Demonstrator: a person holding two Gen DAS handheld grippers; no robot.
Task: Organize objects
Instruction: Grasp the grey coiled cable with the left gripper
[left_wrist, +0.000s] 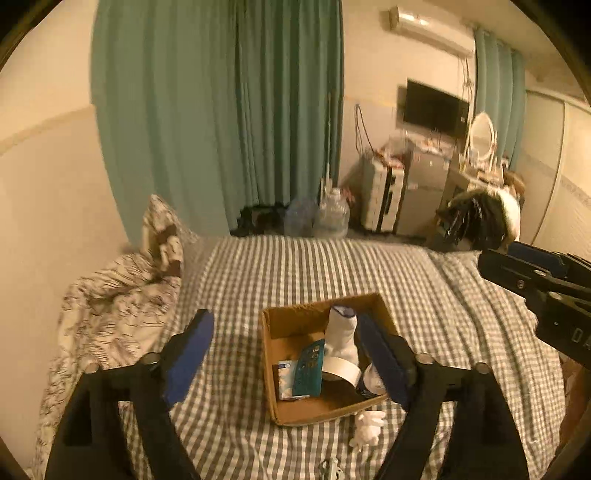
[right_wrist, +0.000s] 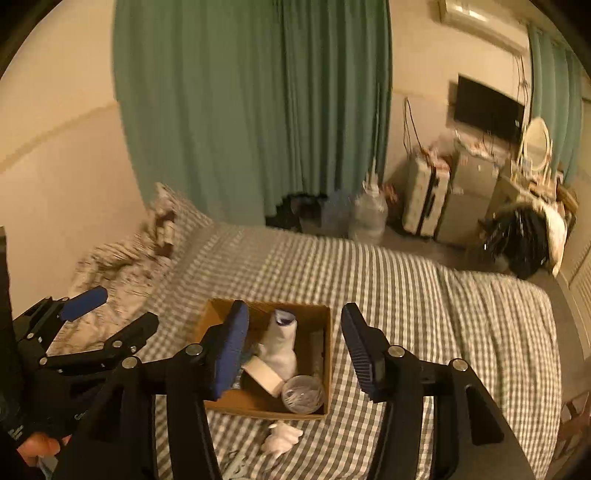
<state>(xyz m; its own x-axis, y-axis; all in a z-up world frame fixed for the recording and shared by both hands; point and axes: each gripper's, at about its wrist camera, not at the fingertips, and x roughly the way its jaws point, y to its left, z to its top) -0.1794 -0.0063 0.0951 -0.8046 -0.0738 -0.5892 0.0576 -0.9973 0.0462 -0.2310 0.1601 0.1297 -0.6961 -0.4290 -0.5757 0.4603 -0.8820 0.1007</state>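
A cardboard box sits on the checked bed. In it are a white sock, a roll of tape, a teal remote, a small blue-and-white pack and a clear round tub. A white glove-like item lies on the bed just in front of the box. My left gripper is open and empty above the box. My right gripper is open and empty above it too. The right gripper shows in the left wrist view.
A crumpled patterned duvet lies at the left of the bed. Past the bed are a teal curtain, water jugs, a suitcase, a wall TV and a dressing table with mirror.
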